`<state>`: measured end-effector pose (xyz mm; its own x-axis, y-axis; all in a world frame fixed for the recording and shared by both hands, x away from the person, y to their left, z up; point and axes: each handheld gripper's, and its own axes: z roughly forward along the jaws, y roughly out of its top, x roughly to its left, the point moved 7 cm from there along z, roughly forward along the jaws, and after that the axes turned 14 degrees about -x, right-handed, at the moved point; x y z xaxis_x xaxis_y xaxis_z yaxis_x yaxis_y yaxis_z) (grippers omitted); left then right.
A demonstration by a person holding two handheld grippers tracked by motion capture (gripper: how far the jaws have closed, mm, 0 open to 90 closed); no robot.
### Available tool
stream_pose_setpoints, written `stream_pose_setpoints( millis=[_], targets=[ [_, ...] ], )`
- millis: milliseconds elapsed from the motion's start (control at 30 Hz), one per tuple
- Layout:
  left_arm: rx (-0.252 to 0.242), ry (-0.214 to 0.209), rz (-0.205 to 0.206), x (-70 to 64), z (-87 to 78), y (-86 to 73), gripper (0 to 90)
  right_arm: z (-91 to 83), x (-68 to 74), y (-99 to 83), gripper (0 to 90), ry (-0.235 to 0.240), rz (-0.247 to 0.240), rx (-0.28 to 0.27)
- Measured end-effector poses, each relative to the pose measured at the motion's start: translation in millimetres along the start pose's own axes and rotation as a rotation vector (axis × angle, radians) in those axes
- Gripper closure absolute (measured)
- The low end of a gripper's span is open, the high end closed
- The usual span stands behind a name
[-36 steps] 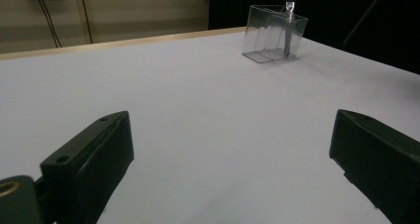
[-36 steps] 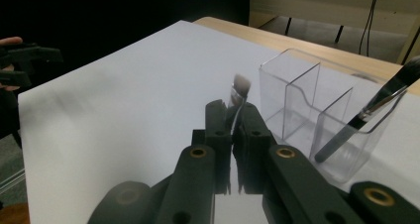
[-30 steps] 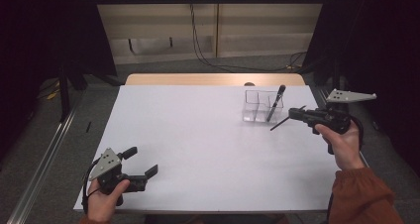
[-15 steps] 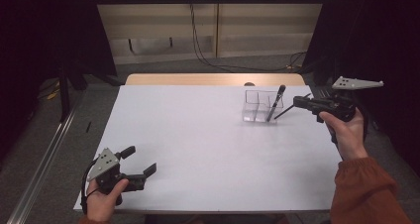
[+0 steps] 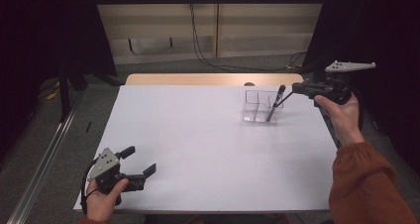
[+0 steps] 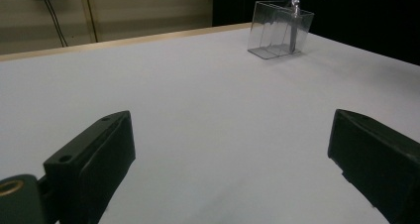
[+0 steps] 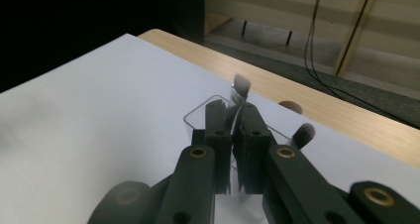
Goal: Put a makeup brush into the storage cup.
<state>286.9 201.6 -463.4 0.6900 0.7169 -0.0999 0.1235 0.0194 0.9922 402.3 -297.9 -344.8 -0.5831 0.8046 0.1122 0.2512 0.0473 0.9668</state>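
A clear plastic box (image 5: 257, 106) with compartments stands at the back right of the white table (image 5: 198, 144). A dark pen-like stick (image 5: 275, 103) leans inside it, also seen as a blurred dark tip (image 7: 303, 134) and as an upright stick (image 6: 294, 16) in the box (image 6: 277, 28). My right gripper (image 5: 295, 88) hovers just right of the box, shut on a second thin stick (image 7: 240, 87) that points toward the box. Its jaws (image 7: 233, 115) are pressed together around it. My left gripper (image 5: 140, 160) rests open at the front left corner, with nothing between its fingers (image 6: 94, 154).
A wooden strip (image 5: 198, 79) runs along the table's far edge. Behind it are a pale wall with hanging cables (image 5: 198, 40) and dark curtains on both sides. A metal rail (image 5: 44, 159) runs along the floor at left.
My right gripper has risen and moved toward the back right with the thin stick, whose tip has lifted off the table beside the box. The left gripper has stayed in place.
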Motion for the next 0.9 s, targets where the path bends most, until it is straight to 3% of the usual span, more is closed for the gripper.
stream_pose_setpoints(
  millis=[367,900],
  targets=[
    [0.001,0.006,0.006,1.3,-0.3,0.2,3.3,23.0,-17.4,-4.9,86.3,-0.065,-0.026,0.074],
    [0.007,0.004,0.009,0.8,0.1,-0.5,3.4,41.1,-28.5,-14.7,86.3,-0.092,-0.034,0.161]
  ],
)
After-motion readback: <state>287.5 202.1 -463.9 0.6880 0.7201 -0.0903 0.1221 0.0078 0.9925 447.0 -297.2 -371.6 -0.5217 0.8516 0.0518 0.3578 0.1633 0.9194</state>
